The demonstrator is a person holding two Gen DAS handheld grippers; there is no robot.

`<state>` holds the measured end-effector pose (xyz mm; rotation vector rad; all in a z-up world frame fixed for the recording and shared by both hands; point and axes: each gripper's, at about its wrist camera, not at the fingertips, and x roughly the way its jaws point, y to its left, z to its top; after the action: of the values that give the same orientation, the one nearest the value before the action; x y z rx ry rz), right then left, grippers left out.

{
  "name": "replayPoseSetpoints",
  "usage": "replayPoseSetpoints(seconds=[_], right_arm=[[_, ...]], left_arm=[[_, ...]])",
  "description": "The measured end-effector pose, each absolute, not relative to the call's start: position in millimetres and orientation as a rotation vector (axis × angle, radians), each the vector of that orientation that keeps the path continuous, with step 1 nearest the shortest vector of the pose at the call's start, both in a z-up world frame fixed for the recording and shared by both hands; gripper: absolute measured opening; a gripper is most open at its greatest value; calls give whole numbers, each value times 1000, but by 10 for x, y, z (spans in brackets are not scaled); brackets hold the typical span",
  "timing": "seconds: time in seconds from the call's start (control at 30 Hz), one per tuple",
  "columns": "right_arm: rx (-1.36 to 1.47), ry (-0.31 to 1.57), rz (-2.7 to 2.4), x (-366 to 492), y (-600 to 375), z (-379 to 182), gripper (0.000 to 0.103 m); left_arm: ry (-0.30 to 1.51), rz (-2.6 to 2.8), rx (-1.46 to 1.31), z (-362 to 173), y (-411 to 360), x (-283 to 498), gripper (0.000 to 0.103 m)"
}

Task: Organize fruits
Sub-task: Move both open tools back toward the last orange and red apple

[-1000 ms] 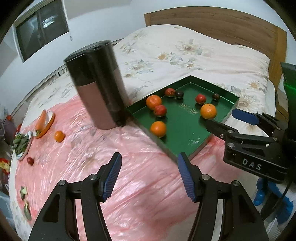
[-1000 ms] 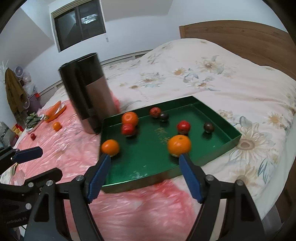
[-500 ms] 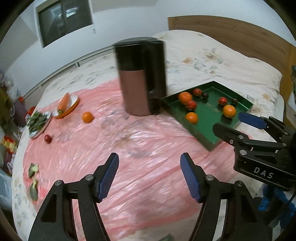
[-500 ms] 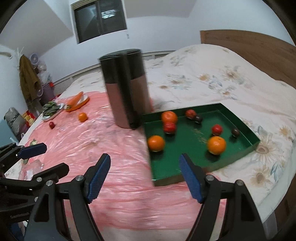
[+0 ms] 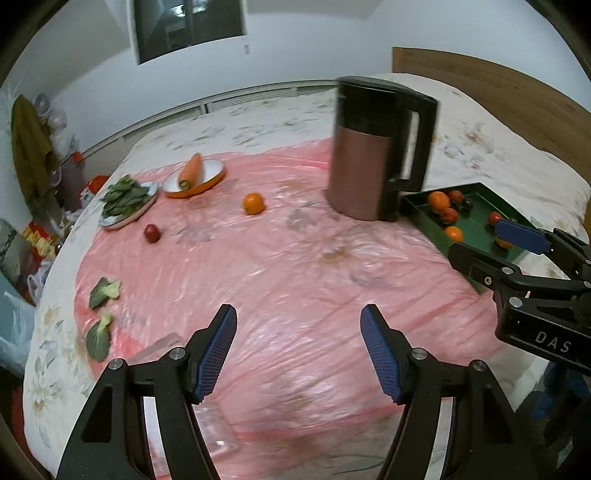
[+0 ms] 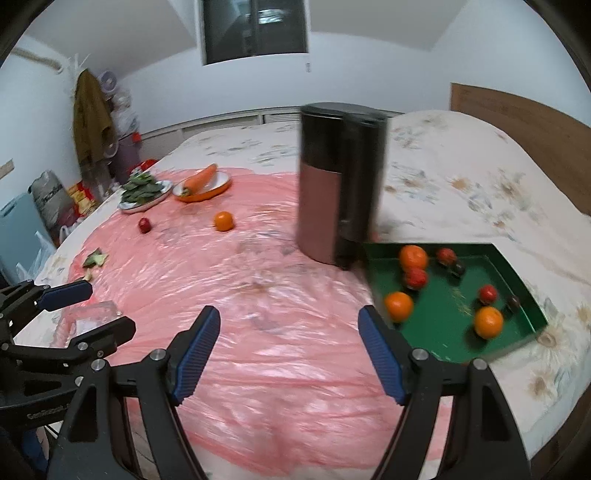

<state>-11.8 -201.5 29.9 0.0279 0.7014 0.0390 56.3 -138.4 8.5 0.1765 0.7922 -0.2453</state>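
Fingers (image 5: 218, 350) on both your left gripper (image 5: 298, 349) and right gripper (image 6: 288, 349) are spread apart, holding nothing
Most fruit sits in the green tray (image 6: 496, 258); a loose orange (image 6: 223, 220) and small red fruit (image 6: 144, 225) lie on the bed's pink sheet (image 6: 258, 295), left to collect

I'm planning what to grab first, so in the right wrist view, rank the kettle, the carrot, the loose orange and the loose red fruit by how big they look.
1. kettle
2. carrot
3. orange
4. red fruit
The kettle stands nearer the camera, which adds to its apparent size.

White walls, dark window (image 6: 255, 27), floral-quilted bed (image 6: 461, 177) with wooden headboard (image 6: 524, 122).
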Motion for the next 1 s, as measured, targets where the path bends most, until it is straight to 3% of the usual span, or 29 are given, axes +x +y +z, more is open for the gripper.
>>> replayPoseSetpoints(seconds=[1.0], right_arm=[[-103, 761, 305, 1404, -768, -91, 103]], left_arm=[[910, 31, -22, -412, 522, 2024, 64]])
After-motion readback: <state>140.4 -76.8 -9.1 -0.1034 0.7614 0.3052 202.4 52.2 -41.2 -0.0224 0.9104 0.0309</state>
